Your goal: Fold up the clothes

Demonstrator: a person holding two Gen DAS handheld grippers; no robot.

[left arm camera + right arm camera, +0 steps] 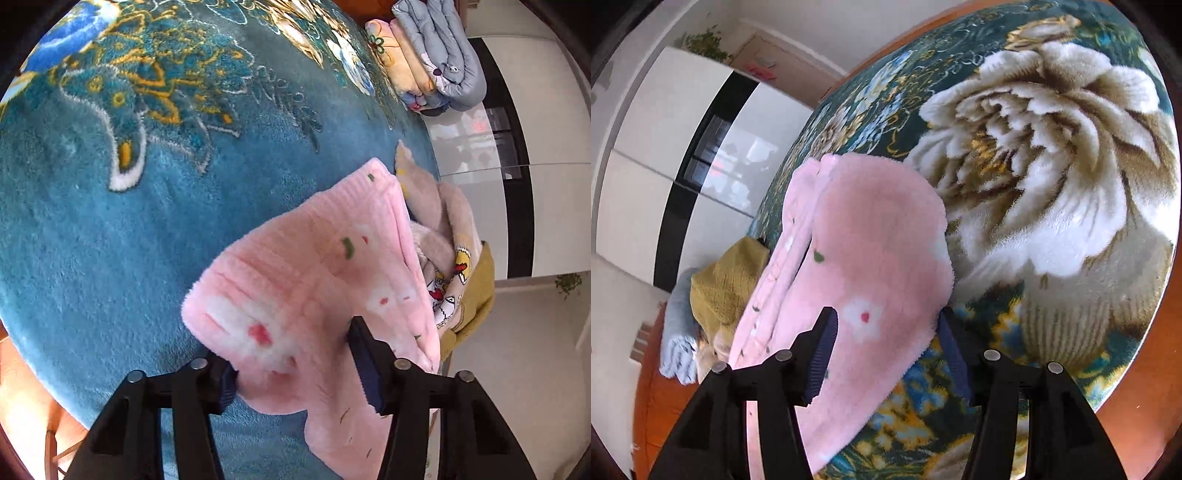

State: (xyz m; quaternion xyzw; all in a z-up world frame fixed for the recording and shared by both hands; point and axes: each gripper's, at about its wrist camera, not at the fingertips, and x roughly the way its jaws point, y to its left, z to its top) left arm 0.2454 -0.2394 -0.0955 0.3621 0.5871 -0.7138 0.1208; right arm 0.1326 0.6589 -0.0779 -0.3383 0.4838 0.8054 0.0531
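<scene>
A pink fleece garment with small flower prints lies folded on a teal patterned blanket. My left gripper is open, its fingers wide apart on either side of the garment's near edge. In the right wrist view the same pink garment lies on the blanket's large pale flower print. My right gripper is open too, with the fabric lying between its spread fingers. Neither pair of jaws pinches the cloth.
A pile of other clothes lies beside the pink garment: a beige cartoon-print piece, a mustard knit and a light blue knit. Folded quilts are stacked at the blanket's far end. White and black cabinets stand beyond.
</scene>
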